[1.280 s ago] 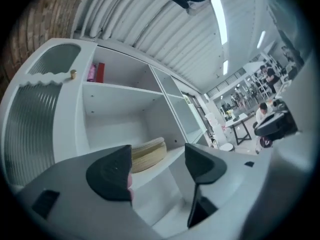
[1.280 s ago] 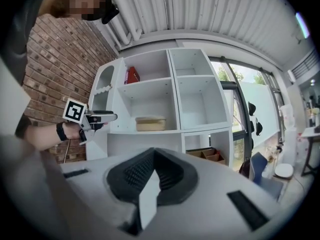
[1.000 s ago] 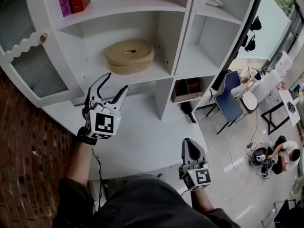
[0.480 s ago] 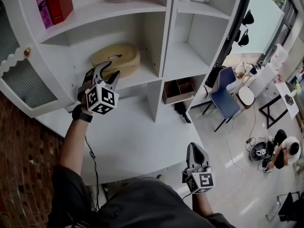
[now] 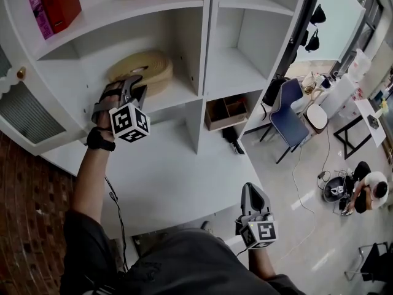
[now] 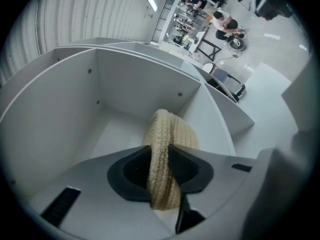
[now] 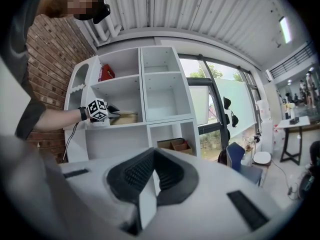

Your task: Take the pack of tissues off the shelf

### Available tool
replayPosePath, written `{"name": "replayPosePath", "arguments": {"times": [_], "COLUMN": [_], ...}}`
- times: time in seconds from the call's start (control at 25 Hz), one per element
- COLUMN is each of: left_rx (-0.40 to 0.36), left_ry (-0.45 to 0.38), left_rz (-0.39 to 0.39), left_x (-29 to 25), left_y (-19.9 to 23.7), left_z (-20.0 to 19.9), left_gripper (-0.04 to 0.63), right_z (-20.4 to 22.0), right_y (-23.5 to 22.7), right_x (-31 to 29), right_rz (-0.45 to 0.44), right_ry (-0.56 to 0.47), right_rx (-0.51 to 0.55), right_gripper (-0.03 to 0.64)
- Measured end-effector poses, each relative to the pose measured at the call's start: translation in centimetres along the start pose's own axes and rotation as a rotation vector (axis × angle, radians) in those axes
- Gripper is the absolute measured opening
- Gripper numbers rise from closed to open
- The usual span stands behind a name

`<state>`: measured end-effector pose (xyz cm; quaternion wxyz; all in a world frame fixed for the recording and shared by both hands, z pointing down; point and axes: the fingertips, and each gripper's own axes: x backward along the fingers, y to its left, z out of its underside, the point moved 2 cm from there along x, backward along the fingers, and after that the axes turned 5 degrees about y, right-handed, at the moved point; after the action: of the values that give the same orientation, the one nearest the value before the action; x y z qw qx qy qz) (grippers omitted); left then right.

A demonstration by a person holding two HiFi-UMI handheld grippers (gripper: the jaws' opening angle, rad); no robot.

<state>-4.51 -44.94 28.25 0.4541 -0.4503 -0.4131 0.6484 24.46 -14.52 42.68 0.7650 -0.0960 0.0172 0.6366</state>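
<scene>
The left gripper (image 5: 136, 86) reaches into a middle compartment of the white shelf unit (image 5: 206, 54). Its jaws have just been closing, with the near rim of the round woven pack of tissues (image 5: 150, 66) between them and the marker cube facing the camera. On the shelf above stand a red box (image 5: 58, 2) and a magenta box (image 5: 34, 5). The right gripper (image 5: 252, 192) hangs low past the edge of the white tabletop (image 5: 172, 177), jaws together with nothing in them. A cardboard box (image 5: 226, 110) sits in a lower compartment. A blue chair (image 5: 285, 125) stands on the floor beyond, and farther off a person (image 5: 367, 192) sits low on the floor.
</scene>
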Motion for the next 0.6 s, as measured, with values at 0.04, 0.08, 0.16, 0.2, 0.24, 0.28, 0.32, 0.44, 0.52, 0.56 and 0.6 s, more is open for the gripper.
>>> {"name": "replayPosePath", "arguments": {"times": [0.04,0.08,0.16,0.2,0.24,0.28,0.32,0.44,0.52,0.56,0.6], "left_rx": [0.003,0.009,0.025,0.029,0.031,0.031,0.031,0.041,0.055,0.060,0.064], "left_ry": [0.000,-0.002,-0.005,-0.009,-0.013,-0.019,-0.024,-0.043,-0.060,-0.068,-0.077], "left_rz": [0.003,0.007,0.016,0.019,0.019,0.018,0.017,0.008,0.006,0.005,0.005], "left_x": [0.1,0.2,0.7,1.0,1.4,1.8,2.3,3.8,5.1,5.8,6.4], "left_y": [0.0,0.1,0.1,0.1,0.0,-0.1,-0.1,0.0,0.2,0.3,0.4], "left_z": [0.0,0.1,0.1,0.1,0.0,0.0,0.0,0.0,-0.2,-0.3,-0.3], "left_gripper": [0.102,0.100,0.100,0.100,0.098,0.098,0.098,0.098,0.097,0.095,0.095], "right_z": [0.0,0.0,0.1,0.1,0.1,0.1,0.1,0.0,0.1,0.1,0.1], "right_y": [0.0,0.0,-0.1,-0.2,-0.2,-0.3,-0.2,0.1,0.4,0.5,0.7], "right_x": [-0.1,-0.1,-0.2,-0.2,-0.2,-0.2,-0.2,-0.2,-0.2,-0.2,-0.2], "right_rz": [-0.003,-0.005,-0.008,-0.008,-0.009,-0.010,-0.011,-0.020,-0.026,-0.030,-0.033], "right_ry": [0.000,0.001,0.001,0.001,0.001,0.001,0.001,0.001,0.001,0.001,0.001], "right_rx": [-0.001,-0.001,-0.001,-0.002,-0.002,-0.003,-0.002,0.000,0.002,0.003,0.005], "right_gripper": [0.000,0.000,0.000,0.000,0.000,0.000,0.000,0.000,0.000,0.000,0.000]}}
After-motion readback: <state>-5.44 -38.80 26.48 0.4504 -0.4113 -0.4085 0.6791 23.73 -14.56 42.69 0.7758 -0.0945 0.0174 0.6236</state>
